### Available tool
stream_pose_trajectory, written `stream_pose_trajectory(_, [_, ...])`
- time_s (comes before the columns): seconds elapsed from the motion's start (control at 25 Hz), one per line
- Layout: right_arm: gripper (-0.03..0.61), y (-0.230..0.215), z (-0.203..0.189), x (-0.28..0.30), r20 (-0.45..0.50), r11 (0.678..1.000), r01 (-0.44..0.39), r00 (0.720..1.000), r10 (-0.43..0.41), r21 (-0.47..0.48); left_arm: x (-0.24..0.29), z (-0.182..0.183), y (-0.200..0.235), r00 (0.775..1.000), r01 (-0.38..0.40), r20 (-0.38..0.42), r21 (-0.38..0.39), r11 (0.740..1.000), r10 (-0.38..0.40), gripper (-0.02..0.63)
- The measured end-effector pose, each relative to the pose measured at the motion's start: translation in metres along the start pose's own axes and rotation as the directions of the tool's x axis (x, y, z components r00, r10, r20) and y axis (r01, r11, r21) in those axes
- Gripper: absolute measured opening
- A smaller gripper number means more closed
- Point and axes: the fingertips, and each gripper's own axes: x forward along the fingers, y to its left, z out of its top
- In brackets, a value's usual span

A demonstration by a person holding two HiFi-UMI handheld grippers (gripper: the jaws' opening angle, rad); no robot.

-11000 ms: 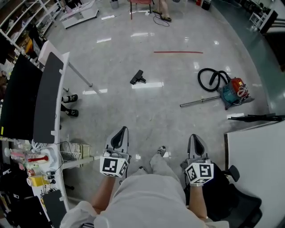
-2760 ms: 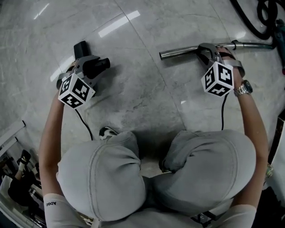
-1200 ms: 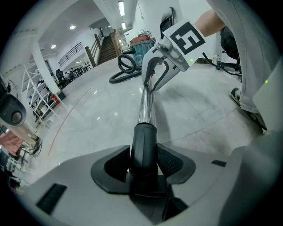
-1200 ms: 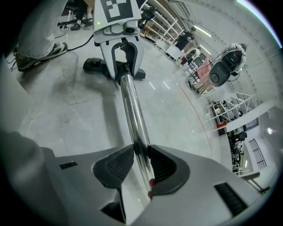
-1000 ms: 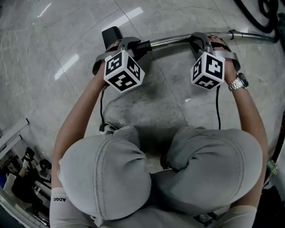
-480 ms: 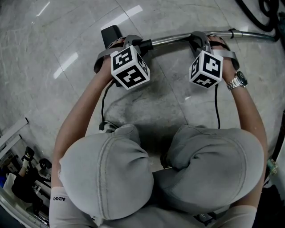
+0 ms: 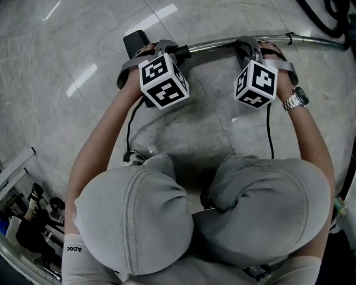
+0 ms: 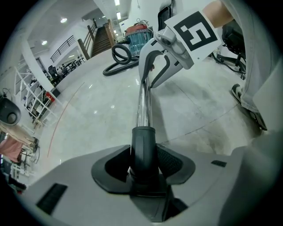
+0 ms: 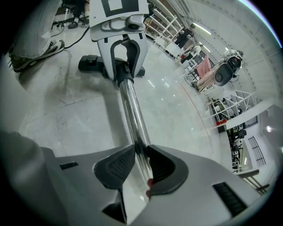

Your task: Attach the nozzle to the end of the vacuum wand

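The black nozzle (image 7: 135,40) lies on the floor at upper left, and its round neck (image 8: 143,145) is clamped between the pads of my left gripper (image 7: 160,51). The end of the chrome wand (image 7: 214,47) sits in that neck, and the tube runs right across the floor. My right gripper (image 7: 248,48) is shut on the wand (image 9: 130,110) further along; its jaws have just been closing on the tube. In the right gripper view, my right gripper (image 9: 139,165) looks down the tube at the left gripper (image 9: 125,53) and the nozzle (image 9: 90,64). My left gripper (image 8: 143,162) faces the right gripper (image 8: 150,66).
The wand leads to a black hose (image 8: 117,55) and a red and teal vacuum cleaner (image 8: 137,35). The hose (image 7: 325,14) also loops at the head view's top right. The person's knees (image 7: 183,222) fill the near floor. An office chair (image 8: 230,39) stands behind.
About three seconds ago the nozzle and wand lay apart; now they meet end to end. Over the last second the left gripper has tilted slightly, and the right one has kept still.
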Motion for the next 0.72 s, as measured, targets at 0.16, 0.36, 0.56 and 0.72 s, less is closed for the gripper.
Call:
stream_pose_trajectory(0.16, [0.097,0.000,0.002,0.003,0.007,1.000,-0.003,1.000,0.003,0.019,0.005,0.000,0.003,1.000,-0.005,0.000,0.022,1.000,0.005,0.187])
stream_pose_trajectory(0.36, [0.103,0.000,0.004,0.007,0.047,0.990,-0.052,0.998,0.046,0.134,0.006,0.002,0.003,0.998,-0.049,0.054,0.086,0.995,0.044,0.189])
stream_pose_trajectory(0.56, [0.197,0.002,0.007,0.001,0.162,0.907,-0.199,0.976,0.148,0.371,0.002,0.003,-0.005,0.992,-0.022,0.127,0.067,0.998,0.013,0.231])
stream_pose_trajectory(0.72, [0.209,-0.008,0.008,-0.011,0.268,0.802,-0.271,0.952,0.144,0.533,-0.026,0.014,0.002,0.952,0.008,0.306,-0.069,0.998,0.014,0.244])
